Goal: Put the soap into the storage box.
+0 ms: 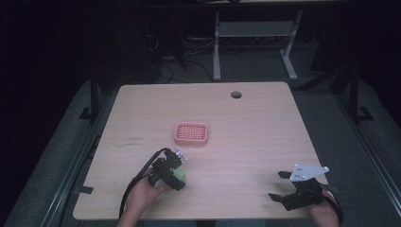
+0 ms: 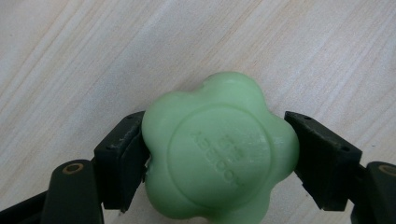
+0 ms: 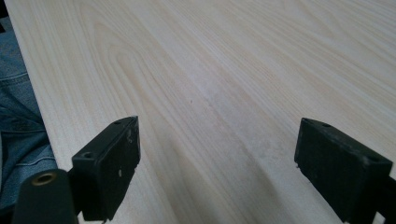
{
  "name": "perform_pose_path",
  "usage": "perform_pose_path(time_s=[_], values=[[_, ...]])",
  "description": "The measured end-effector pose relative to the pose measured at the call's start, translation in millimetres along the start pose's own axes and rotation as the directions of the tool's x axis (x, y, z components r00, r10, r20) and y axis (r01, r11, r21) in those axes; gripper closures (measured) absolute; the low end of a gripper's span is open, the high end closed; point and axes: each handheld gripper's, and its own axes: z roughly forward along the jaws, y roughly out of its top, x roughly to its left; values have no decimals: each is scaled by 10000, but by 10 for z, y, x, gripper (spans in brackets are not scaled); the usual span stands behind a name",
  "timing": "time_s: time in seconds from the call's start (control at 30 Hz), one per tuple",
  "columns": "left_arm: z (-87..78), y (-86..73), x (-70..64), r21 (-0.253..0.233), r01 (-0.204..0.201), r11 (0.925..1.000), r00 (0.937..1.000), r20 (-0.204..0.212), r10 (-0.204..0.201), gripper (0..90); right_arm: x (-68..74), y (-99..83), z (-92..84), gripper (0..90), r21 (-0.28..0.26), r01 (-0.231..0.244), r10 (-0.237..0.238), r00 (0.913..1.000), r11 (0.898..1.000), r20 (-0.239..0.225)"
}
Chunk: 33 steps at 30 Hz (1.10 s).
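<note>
Near the front edge of the wooden table, toward its right corner, the right gripper rests low with its jaws spread wide and nothing between them, only bare wood grain ahead of it. Toward the front left corner, the left gripper is pinching a green flower-shaped soap, one pad pressed into each side of its lobed rim, just above the table. The soap looks like a light, stiff bar with a smooth, waxy skin, so it is likely slippery; the hollows between lobes, where the pads now sit, seem the safest hold, and a hard squeeze could dent it. Farther back, near the middle of the table, lies a pink perforated soap dish, apparently the destination.
</note>
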Motion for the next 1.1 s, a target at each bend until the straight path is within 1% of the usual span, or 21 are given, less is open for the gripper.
perform_pose_path(time_s=[0.37,0.6,0.63,0.7,0.83,0.9,0.93,1.0,1.03,1.1], values=[[-1,19,-4,156,47,9999,10000,-9,-47,259,-3,-2,-2,138,-25,4,-4,10000,10000,-10],[-8,22,-36,200,-60,9998,9998,-209,64,261,-7,-3,-8,138,-34,-2,3,10000,10000,3],[-19,23,-38,264,-167,9995,9995,-267,174,261,-8,-3,-8,138,-29,-3,3,10000,10000,5],[-24,22,-39,285,-189,9994,9995,-266,197,262,-8,-3,-7,138,-27,-8,8,10000,10000,5],[-55,20,-38,87,-32,10000,9998,-203,33,262,-15,-4,-3,138,-43,-5,5,10000,10000,7],[-83,28,-29,137,-123,9998,9997,-226,126,263,-19,-4,-1,138,-78,-7,7,10000,10000,-15],[-96,32,-33,71,-73,9999,9997,-242,75,263,-20,-4,-2,138,-92,-16,16,10000,10000,-26],[-122,43,-30,78,-136,9999,9996,-245,138,265,-21,0,-7,137,-106,-36,36,10000,9999,-34],[-133,48,-42,-29,-49,10000,9997,-256,48,265,-22,1,-6,138,-126,-52,51,10000,9999,-38],[-156,58,-46,-52,-105,9999,9995,-299,104,266,-32,2,3,138,-99,-37,36,10000,9999,-83]])
